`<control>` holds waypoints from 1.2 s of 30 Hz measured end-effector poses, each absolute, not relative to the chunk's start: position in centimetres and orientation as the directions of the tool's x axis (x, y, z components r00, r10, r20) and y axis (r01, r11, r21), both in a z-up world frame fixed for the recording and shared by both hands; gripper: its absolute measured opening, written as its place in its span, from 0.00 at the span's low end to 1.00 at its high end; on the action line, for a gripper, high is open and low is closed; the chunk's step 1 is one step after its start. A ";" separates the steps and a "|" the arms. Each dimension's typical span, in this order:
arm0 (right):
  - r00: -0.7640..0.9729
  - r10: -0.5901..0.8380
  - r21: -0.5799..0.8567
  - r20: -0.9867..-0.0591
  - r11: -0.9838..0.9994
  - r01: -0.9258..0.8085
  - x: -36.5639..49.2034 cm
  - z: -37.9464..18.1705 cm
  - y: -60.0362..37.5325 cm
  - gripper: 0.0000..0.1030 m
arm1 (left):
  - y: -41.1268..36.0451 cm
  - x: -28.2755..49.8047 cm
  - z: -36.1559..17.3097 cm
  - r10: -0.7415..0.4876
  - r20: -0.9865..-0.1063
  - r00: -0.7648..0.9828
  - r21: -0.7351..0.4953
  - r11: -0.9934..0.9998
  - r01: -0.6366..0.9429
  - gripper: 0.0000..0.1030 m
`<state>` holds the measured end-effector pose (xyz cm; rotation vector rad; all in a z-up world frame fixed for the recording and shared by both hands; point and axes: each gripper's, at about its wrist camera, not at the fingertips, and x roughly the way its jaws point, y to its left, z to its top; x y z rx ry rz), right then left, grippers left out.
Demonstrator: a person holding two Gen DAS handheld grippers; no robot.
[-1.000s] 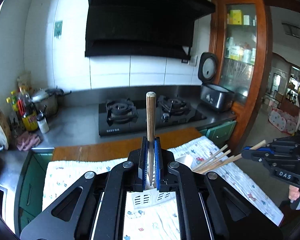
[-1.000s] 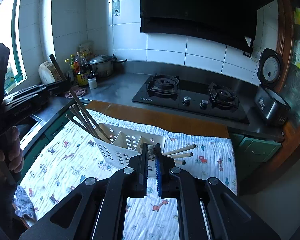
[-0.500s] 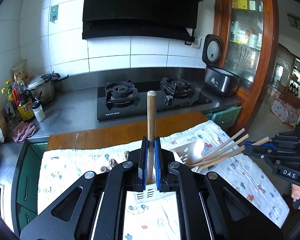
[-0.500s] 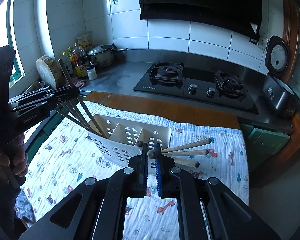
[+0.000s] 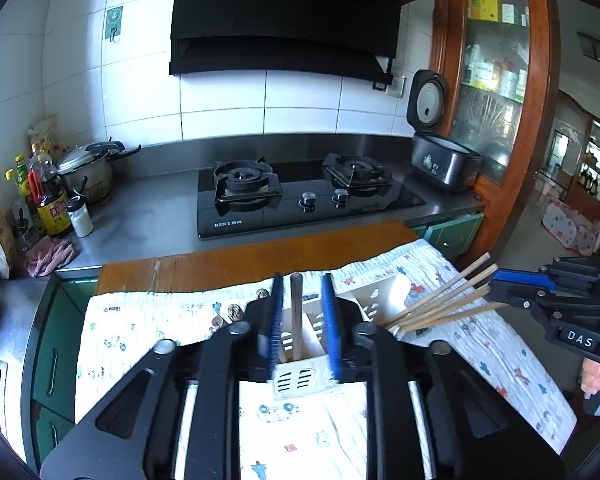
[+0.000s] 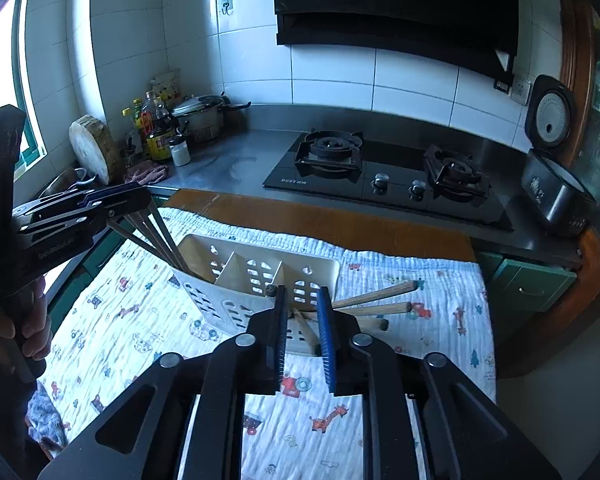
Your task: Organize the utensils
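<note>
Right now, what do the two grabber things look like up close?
Both are black, angular frames with round silver bolts and bright blue ribbed pads lining the jaws. The right gripper has white letters "DAS" on its side, and the left gripper carries faint, unreadable lettering. A bare hand with no visible sleeve wraps its black handle. No cables show.

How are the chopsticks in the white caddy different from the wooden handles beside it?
The chopsticks are thin; the wooden handles are thicker. The chopsticks stand leaning in the caddy; the wooden handles lie flat on the cloth outside it. Both are straight sticks.
</note>
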<state>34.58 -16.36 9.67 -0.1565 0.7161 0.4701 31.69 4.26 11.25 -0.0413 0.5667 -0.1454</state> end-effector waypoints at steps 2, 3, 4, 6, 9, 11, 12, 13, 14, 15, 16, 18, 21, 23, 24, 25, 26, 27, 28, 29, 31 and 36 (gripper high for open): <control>0.664 0.359 0.019 -0.656 0.887 -0.461 34.2 10.0 -16.6 0.20 | 4.3 31.1 11.7 -0.151 -0.523 0.839 -0.080 0.989 0.128 0.27; 0.668 0.358 0.015 -0.653 0.887 -0.461 33.9 10.2 -16.7 0.23 | 4.3 30.8 11.8 -0.146 -0.519 0.842 -0.077 0.989 0.124 0.30; 0.678 0.352 0.008 -0.646 0.890 -0.455 33.6 10.4 -16.8 0.24 | 4.3 30.3 12.0 -0.142 -0.514 0.846 -0.074 0.990 0.121 0.32; 0.690 0.347 -0.006 -0.635 0.891 -0.453 32.9 10.7 -17.0 0.28 | 4.2 29.4 12.4 -0.141 -0.504 0.852 -0.073 0.990 0.121 0.42; 0.705 0.348 -0.012 -0.618 0.893 -0.451 31.7 11.2 -17.3 0.36 | 4.2 28.1 12.8 -0.138 -0.492 0.859 -0.071 0.990 0.118 0.50; 0.715 0.344 -0.019 -0.609 0.894 -0.447 30.8 11.3 -17.5 0.38 | 4.1 27.0 12.9 -0.138 -0.486 0.863 -0.070 0.990 0.119 0.57; 0.716 0.346 -0.020 -0.606 0.894 -0.448 30.4 11.4 -17.6 0.40 | 4.0 26.6 13.0 -0.137 -0.484 0.864 -0.069 0.991 0.119 0.62; 0.725 0.341 -0.024 -0.598 0.897 -0.441 29.8 11.4 -17.7 0.44 | 3.9 25.9 13.0 -0.131 -0.480 0.868 -0.065 0.991 0.114 0.65; 0.731 0.338 -0.029 -0.593 0.898 -0.439 29.3 11.4 -17.8 0.45 | 3.9 25.4 13.0 -0.130 -0.476 0.870 -0.063 0.991 0.114 0.70; 0.731 0.341 -0.029 -0.591 0.897 -0.441 28.9 11.4 -18.0 0.45 | 3.8 24.9 12.9 -0.133 -0.473 0.871 -0.064 0.991 0.116 0.72; 0.732 0.344 -0.024 -0.589 0.897 -0.441 28.4 11.3 -18.1 0.46 | 3.7 24.2 12.8 -0.135 -0.472 0.871 -0.066 0.991 0.118 0.74; 0.735 0.340 -0.030 -0.586 0.898 -0.439 27.3 11.0 -18.3 0.46 | 3.6 23.1 12.7 -0.134 -0.463 0.876 -0.067 0.991 0.116 0.83; 0.758 0.320 -0.054 -0.568 0.905 -0.422 25.7 10.5 -18.5 0.67 | 3.6 21.3 12.3 -0.128 -0.454 0.882 -0.080 0.991 0.103 0.90; 0.773 0.309 -0.068 -0.554 0.909 -0.411 24.4 10.0 -18.7 0.70 | 3.6 19.9 11.9 -0.112 -0.450 0.886 -0.075 0.993 0.087 0.93; 0.771 0.318 -0.057 -0.551 0.908 -0.416 23.9 9.8 -18.9 0.70 | 3.5 19.3 11.6 -0.111 -0.448 0.887 -0.075 0.993 0.087 0.95; 0.769 0.330 -0.041 -0.548 0.907 -0.418 23.5 9.6 -19.1 0.73 | 3.6 18.5 11.4 -0.112 -0.444 0.889 -0.081 0.993 0.084 0.95; 0.766 0.338 -0.025 -0.546 0.908 -0.419 22.9 9.2 -19.3 0.74 | 3.6 17.9 11.1 -0.115 -0.443 0.889 -0.087 0.993 0.085 0.95; 0.768 0.339 -0.023 -0.544 0.908 -0.417 22.4 8.9 -19.4 0.76 | 3.6 17.3 10.9 -0.117 -0.443 0.889 -0.088 0.992 0.087 0.95; 0.769 0.340 -0.022 -0.542 0.909 -0.417 22.0 8.6 -19.5 0.79 | 3.6 16.6 10.5 -0.112 -0.444 0.889 -0.086 0.993 0.082 0.95; 0.770 0.341 -0.024 -0.539 0.908 -0.418 21.4 8.3 -19.5 0.80 | 3.6 16.0 10.1 -0.104 -0.447 0.889 -0.084 0.994 0.074 0.95; 0.782 0.335 -0.023 -0.525 0.914 -0.406 20.3 7.7 -19.6 0.84 | 3.7 14.9 9.3 -0.097 -0.453 0.887 -0.090 0.994 0.063 0.95; 0.794 0.328 -0.024 -0.512 0.918 -0.395 17.4 5.6 -19.8 0.88 | 3.5 11.8 7.6 -0.073 -0.458 0.886 -0.073 0.996 0.044 0.95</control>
